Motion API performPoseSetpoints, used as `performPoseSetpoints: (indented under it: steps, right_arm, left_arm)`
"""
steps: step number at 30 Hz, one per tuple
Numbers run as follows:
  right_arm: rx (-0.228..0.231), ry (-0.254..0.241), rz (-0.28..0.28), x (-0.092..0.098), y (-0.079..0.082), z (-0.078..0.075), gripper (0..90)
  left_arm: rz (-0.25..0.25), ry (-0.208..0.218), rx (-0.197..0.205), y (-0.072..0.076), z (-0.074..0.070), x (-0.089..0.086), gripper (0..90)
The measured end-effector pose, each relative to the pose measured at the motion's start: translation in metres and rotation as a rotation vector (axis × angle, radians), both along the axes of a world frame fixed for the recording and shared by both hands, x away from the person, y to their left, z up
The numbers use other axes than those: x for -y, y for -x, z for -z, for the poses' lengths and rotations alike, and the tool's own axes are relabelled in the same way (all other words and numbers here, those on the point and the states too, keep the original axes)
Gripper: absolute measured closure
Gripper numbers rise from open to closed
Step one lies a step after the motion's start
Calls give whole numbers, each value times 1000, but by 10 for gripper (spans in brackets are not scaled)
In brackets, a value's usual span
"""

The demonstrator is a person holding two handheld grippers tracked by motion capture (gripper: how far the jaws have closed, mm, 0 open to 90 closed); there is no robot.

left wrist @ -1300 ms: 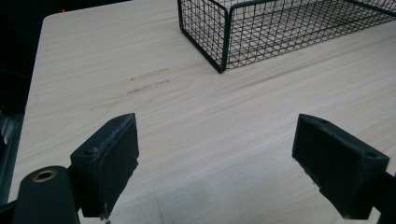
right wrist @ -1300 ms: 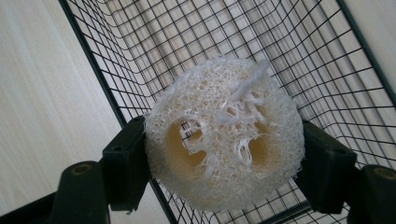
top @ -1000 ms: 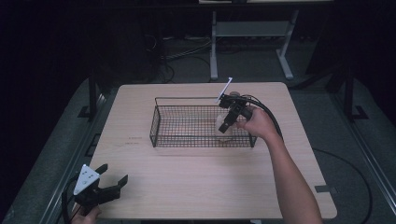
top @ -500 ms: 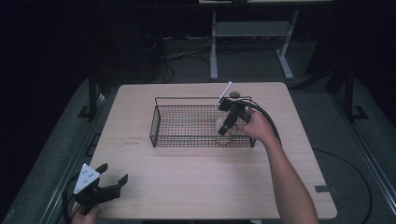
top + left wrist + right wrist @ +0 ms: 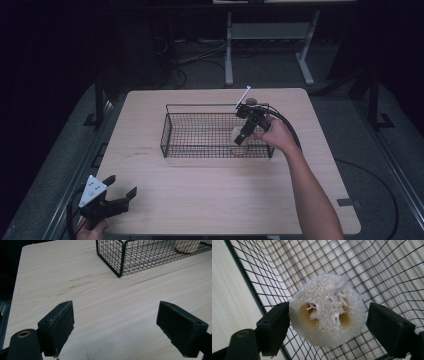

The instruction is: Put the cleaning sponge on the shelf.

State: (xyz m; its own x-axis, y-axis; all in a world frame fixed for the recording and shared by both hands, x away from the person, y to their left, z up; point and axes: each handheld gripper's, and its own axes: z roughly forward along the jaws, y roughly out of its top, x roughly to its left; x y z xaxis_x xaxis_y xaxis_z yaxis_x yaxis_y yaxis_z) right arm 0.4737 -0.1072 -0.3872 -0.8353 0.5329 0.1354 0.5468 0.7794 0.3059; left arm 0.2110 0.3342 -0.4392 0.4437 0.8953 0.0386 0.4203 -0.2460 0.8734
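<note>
Your right claw (image 5: pixel 243 136) is reaching down into the black wire-mesh basket (image 5: pixel 200 148), near its right end, and the pale, round, fibrous loofah slice (image 5: pixel 327 310) sits between its jaws. In the right gripper view the left jaw touches the loofah's side, while a thin gap seems to remain at the right jaw, so you appear to be at the edge of a grip: either just closing on it or just letting go. I cannot tell which from this alone. The loofah looks to be low against the mesh at the basket's corner, though whether it fully rests on the bottom is unclear.

Your left claw (image 5: pixel 114 199) hovers at the near-left corner of the light wooden desk (image 5: pixel 200 210), jaws spread wide with nothing between them, well apart from the basket. In the left gripper view (image 5: pixel 116 322) the basket's corner (image 5: pixel 120 262) lies ahead.

As I judge it, the loofah is already inside the basket. What is left is 1 step: settle the grip or release cleanly, then lift the right claw clear of the wire rim without snagging it.
</note>
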Motion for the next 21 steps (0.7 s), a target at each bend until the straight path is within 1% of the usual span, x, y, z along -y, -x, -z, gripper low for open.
performPoseSetpoints:
  steps: [4, 7, 9, 12, 14, 15, 16, 18, 21]
  right_arm:
    - [21, -20, 10, 5, 2, -10, 177]
    - [51, -39, 17, 9, 5, -18, 158]
    - [44, -47, 15, 11, 8, -22, 155]
    - [65, -49, 6, 13, 13, -27, 155]
    - [68, -53, 3, 14, 15, -31, 155]
    - [67, -55, 5, 14, 16, -32, 153]
    - [65, -54, 7, 15, 17, -34, 147]
    - [72, -50, 6, 16, 20, -36, 144]
    - [74, -51, -4, 16, 25, -40, 144]
  left_arm:
    - [-4, 0, -4, 0, 0, -2, 138]
    - [-5, 2, -1, 0, 0, -3, 138]
    - [-5, 0, 0, 0, 0, -2, 138]
    - [-1, -3, -1, 1, 0, 0, 138]
    - [4, -6, -3, 1, 1, 1, 138]
    - [7, -21, -6, 1, 1, 2, 138]
    - [6, -25, -7, 1, 1, 2, 138]
    - [9, -16, -1, 1, 1, 3, 138]
    - [7, -16, -5, 1, 1, 3, 138]
